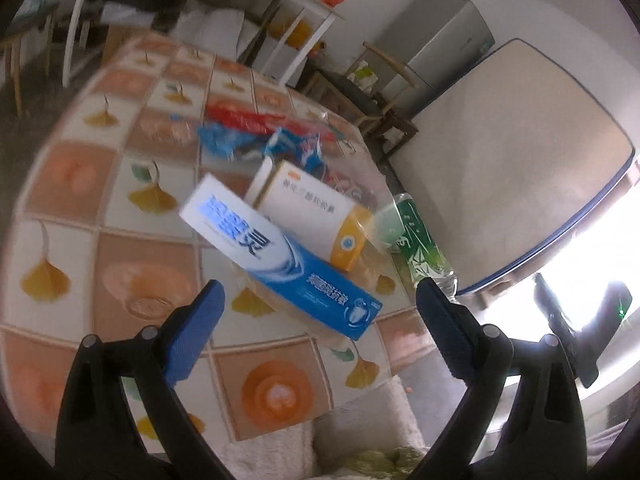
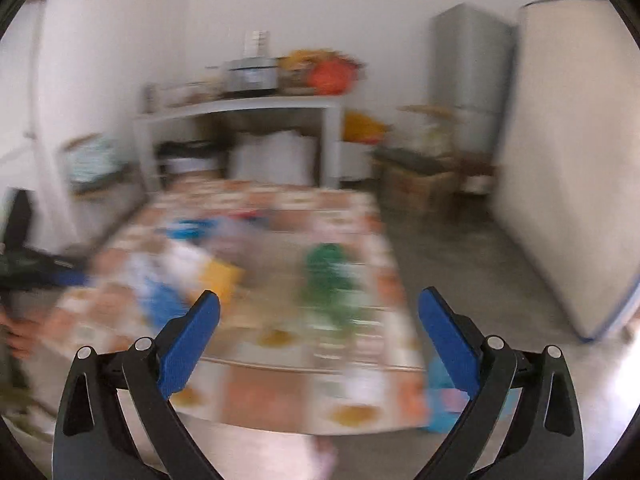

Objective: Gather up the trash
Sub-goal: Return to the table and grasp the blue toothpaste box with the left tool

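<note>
Mattress (image 1: 516,160) leans upright at the wall, flat beige slab with blue piping; grey metal fridge (image 1: 436,40) beside it. White shelf unit (image 2: 240,108) at the far wall carries a cooker and orange bags, blurred. The counter (image 1: 80,208) is low and rectangular, covered in a glossy plastic cloth with orange squares and yellow ginkgo leaves. The trash sits in a loose pile toward its middle and right edge: a long blue-and-white toothpaste box (image 1: 280,260), cardboard, lying diagonal; a white-and-orange medicine box (image 1: 308,212) touching it just behind; a clear plastic bottle (image 1: 420,244) with green label lying on its side at the counter's right edge; crumpled blue wrappers (image 1: 256,144) and a red packet (image 1: 248,116) farther back. Left gripper (image 1: 316,296) hovers above the toothpaste box, blue ribbed pads spread wide, jaws released, nothing between them. Right gripper (image 2: 318,300) likewise spread apart and empty, facing the bottle; its view is heavily motion-blurred.
</note>
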`<state>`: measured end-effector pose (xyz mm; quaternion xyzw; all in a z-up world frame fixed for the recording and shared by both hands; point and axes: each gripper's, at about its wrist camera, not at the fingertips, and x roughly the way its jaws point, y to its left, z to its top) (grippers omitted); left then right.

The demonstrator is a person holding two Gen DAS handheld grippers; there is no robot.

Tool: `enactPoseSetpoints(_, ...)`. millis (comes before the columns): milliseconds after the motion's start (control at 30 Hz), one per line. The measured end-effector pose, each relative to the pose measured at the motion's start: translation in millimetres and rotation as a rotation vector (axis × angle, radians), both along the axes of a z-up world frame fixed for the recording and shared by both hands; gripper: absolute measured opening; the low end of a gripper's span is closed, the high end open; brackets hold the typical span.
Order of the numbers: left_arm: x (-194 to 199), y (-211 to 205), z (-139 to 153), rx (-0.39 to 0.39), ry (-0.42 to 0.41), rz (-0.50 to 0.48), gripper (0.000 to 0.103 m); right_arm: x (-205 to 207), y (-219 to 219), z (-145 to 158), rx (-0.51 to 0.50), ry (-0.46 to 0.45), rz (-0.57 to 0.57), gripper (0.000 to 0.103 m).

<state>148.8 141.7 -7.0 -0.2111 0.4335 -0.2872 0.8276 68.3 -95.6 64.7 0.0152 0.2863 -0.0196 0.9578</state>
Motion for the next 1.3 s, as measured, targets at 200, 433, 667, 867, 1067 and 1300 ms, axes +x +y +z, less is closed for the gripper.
enactPoseSetpoints(200, 13, -3, -35, -0.110, 0.090, -0.020, 0.069, 65, 57, -51, 0.185, 0.226, 0.242, 0.080)
enactPoseSetpoints(433, 18, 5, -62, -0.192, 0.172, -0.027, 0.047, 104, 88, -97, 0.210, 0.411, 0.331, 0.068)
enactPoseSetpoints(667, 18, 9, -78, -0.192, 0.203, -0.021, 0.039, 119, 105, -114, 0.190, 0.479, 0.399, 0.059)
enactPoseSetpoints(867, 17, 24, -83, -0.173, 0.229, 0.017, 0.041, 112, 122, -103, 0.181, 0.433, 0.516, 0.059)
enactPoseSetpoints(1067, 14, 52, -71, -0.180, 0.207, 0.086, 0.062, 101, 148, -101, 0.164, 0.427, 0.637, 0.059)
enactPoseSetpoints(1300, 11, 53, -69, -0.155, 0.243, 0.101, 0.077, 85, 169, -101, 0.210, 0.426, 0.743, 0.059)
